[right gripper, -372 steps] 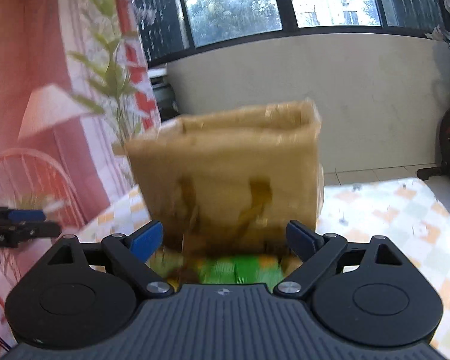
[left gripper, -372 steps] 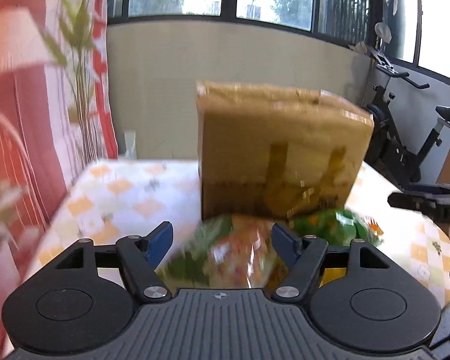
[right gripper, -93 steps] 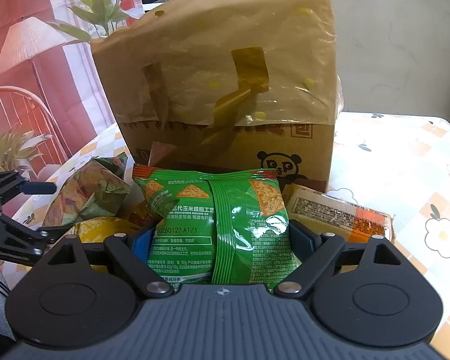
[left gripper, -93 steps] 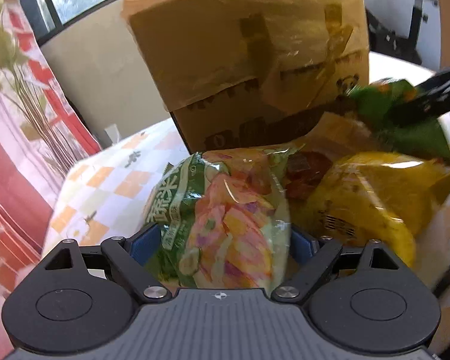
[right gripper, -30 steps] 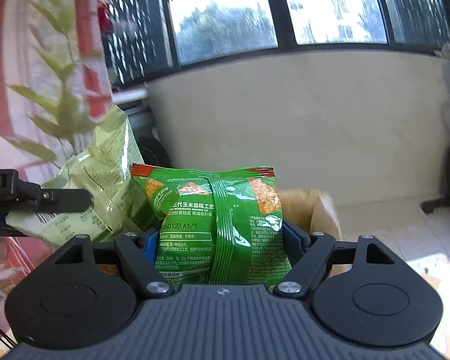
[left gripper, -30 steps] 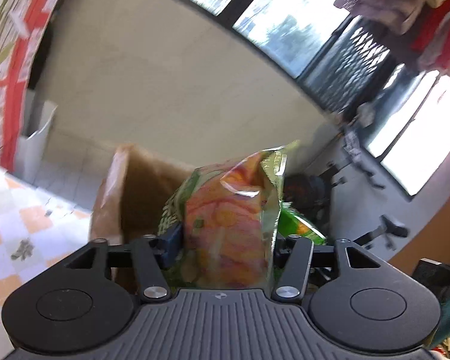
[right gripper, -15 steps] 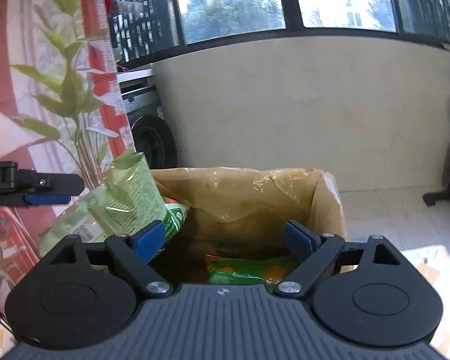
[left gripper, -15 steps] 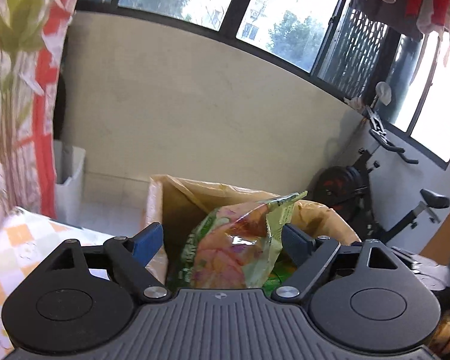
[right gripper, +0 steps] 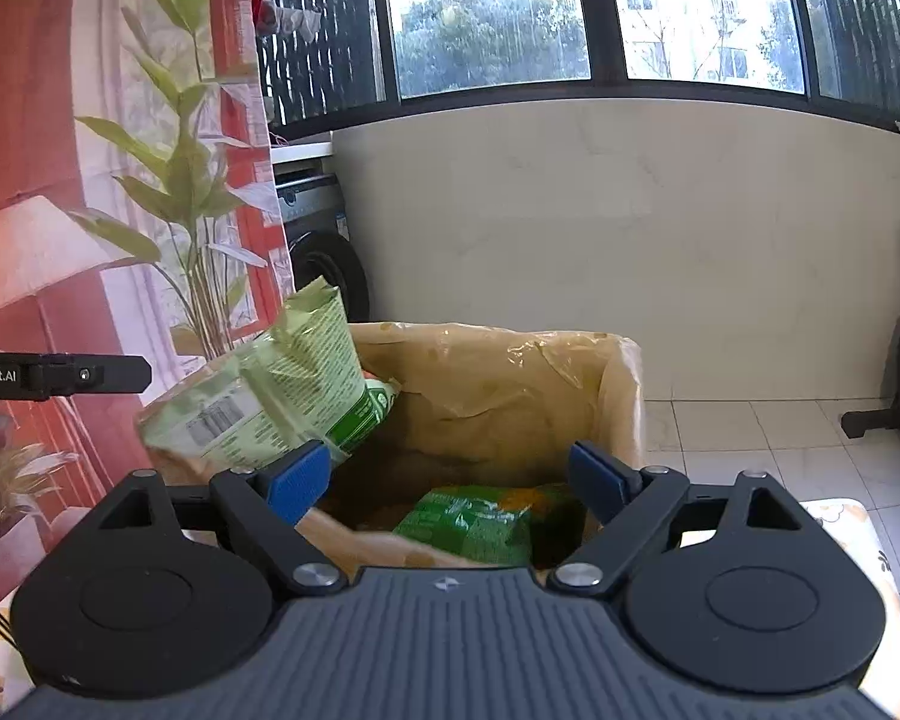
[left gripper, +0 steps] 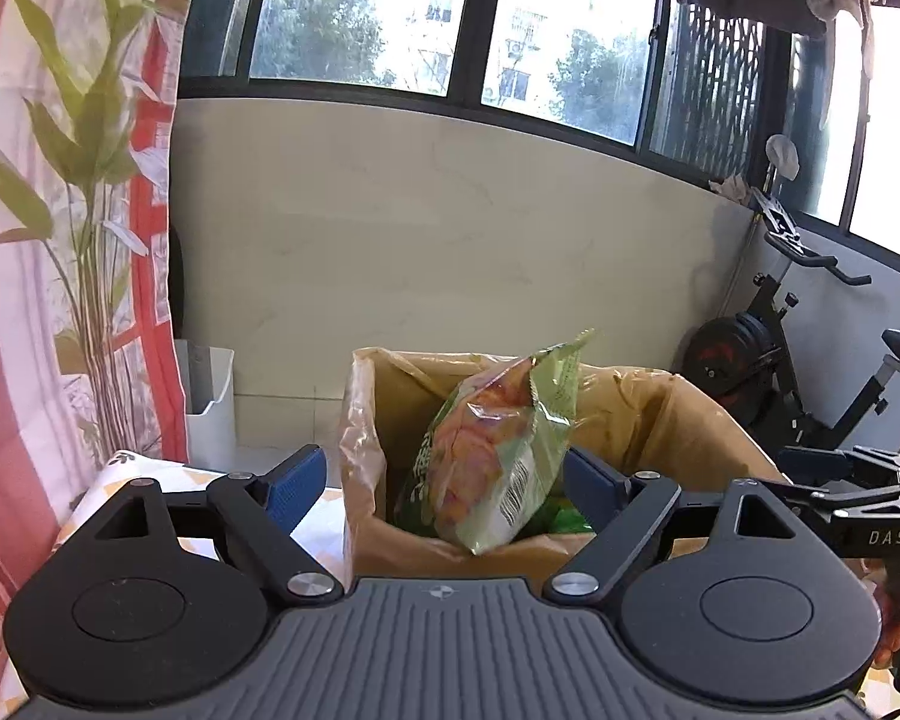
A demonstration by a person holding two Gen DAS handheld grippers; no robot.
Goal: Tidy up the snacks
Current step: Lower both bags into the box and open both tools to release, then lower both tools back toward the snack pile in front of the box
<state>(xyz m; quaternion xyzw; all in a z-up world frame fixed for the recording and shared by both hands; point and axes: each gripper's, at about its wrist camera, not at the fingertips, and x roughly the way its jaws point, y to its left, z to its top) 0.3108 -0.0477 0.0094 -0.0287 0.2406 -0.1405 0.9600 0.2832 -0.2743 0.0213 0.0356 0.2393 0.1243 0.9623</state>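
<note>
A tall brown cardboard box (left gripper: 660,414) lined with clear plastic stands open in front of both grippers; it also shows in the right wrist view (right gripper: 510,384). A green and orange vegetable-chip bag (left gripper: 492,450) leans upright on the box's near rim, free of any finger; its pale back shows in the right wrist view (right gripper: 270,396). A green corn-chip bag (right gripper: 474,522) lies inside the box. My left gripper (left gripper: 444,480) is open and empty above the box's near edge. My right gripper (right gripper: 450,477) is open and empty above the box.
A checked tablecloth (left gripper: 150,468) covers the table under the box. A red curtain with a plant print (right gripper: 90,210) hangs to the left. An exercise bike (left gripper: 810,360) stands at the right. The right gripper's side (left gripper: 858,498) shows in the left wrist view.
Both grippers rose over the box with their bags and opened. The corn-chip bag dropped into the box; the vegetable-chip bag was let go and now leans on the rim.
</note>
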